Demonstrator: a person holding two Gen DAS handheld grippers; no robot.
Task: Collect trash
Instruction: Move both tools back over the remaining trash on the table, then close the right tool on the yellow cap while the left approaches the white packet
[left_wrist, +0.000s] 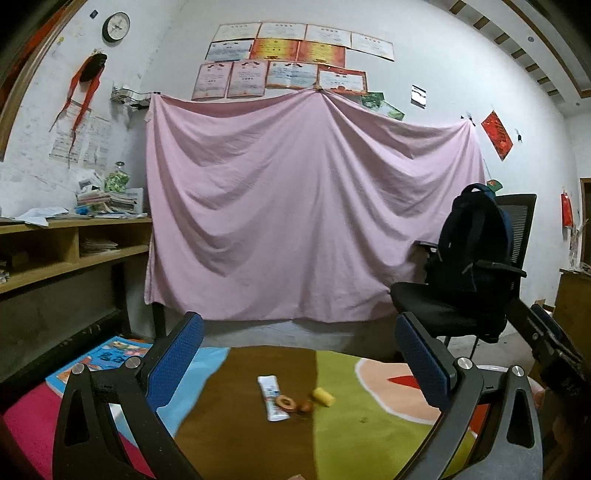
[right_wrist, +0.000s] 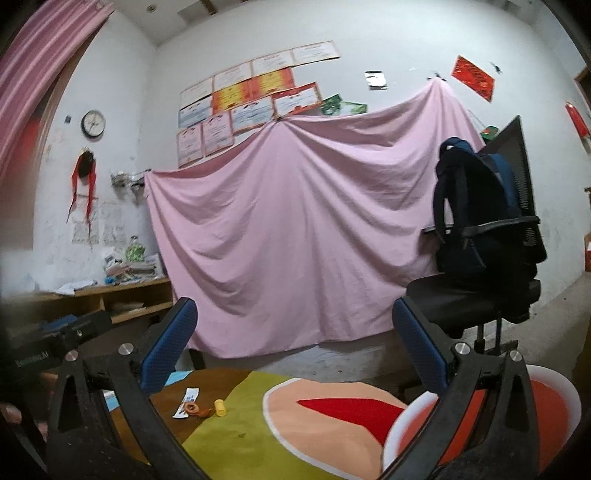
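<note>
Left wrist view first: the left gripper hangs above the rug with its blue textured pads spread wide and nothing between them; looks like the approach step to me, no pickup started yet; the trash sits in a small cluster about mid-rug on the brown patch near its seam with the green patch: a flat white wrapper, crinkly plastic by the look, a little round ring-shaped bit lying on its lower end, a small brownish lump just beside that, and a stubby yellow cylinder at the green edge.

Right wrist view: the right gripper is just as wide open and empty; same pile shows off to its left, well apart; the rug reads as soft felt in flat colour blocks; a white-rimmed bin with an orange inside sits at the rug's right edge, hard plastic I'd guess; next move probably means dipping down over the wrapper and pinching it flat.
</note>
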